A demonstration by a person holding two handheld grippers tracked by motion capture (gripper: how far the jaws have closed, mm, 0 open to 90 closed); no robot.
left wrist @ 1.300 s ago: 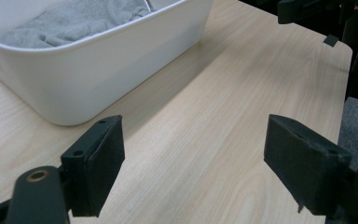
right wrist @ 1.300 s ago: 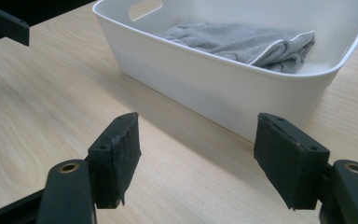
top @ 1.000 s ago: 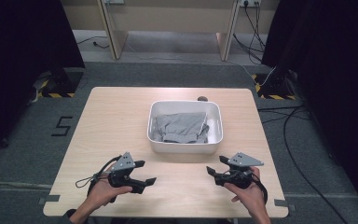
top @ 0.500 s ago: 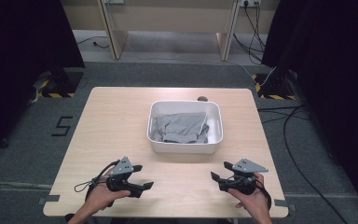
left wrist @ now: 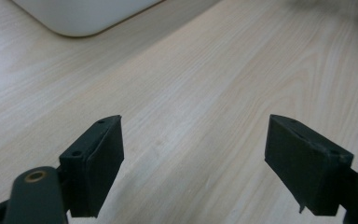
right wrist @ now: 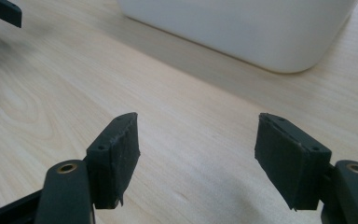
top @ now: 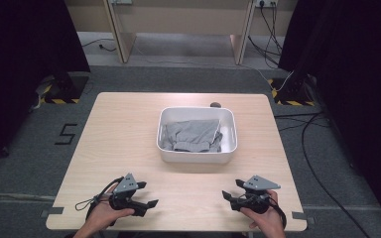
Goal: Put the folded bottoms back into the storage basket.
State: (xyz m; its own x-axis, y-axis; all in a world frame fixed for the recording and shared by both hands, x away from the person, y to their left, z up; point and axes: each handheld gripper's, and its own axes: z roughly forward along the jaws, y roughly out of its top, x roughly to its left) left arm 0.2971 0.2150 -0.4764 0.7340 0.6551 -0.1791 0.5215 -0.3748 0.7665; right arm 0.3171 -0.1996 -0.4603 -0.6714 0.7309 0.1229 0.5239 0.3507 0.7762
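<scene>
A white plastic tub [top: 197, 156] stands at the middle of the light wooden table [top: 119, 129], with a folded grey cloth [top: 191, 135] lying inside it. My left gripper [top: 149, 194] is held low over the table's near left part, jaws open and pointing right, nothing between them. In the left gripper view, my left gripper [left wrist: 193, 158] looks across bare wood toward a corner of the tub [left wrist: 84, 14]. My right gripper [top: 230, 191] mirrors it at the near right, open and empty. In the right gripper view, my right gripper [right wrist: 196, 154] faces the tub's wall [right wrist: 242, 28].
A small dark object [top: 215, 104] lies at the table's far edge behind the tub. Bare wood runs between the tub and both grippers. Cables [top: 307, 144] trail on the floor to the right, and black curtains hang on both sides.
Both hands have drawn back toward the near edge and sunk closer to the tabletop. Both pairs of jaws stay apart and empty. Tub and cloth have not moved.
</scene>
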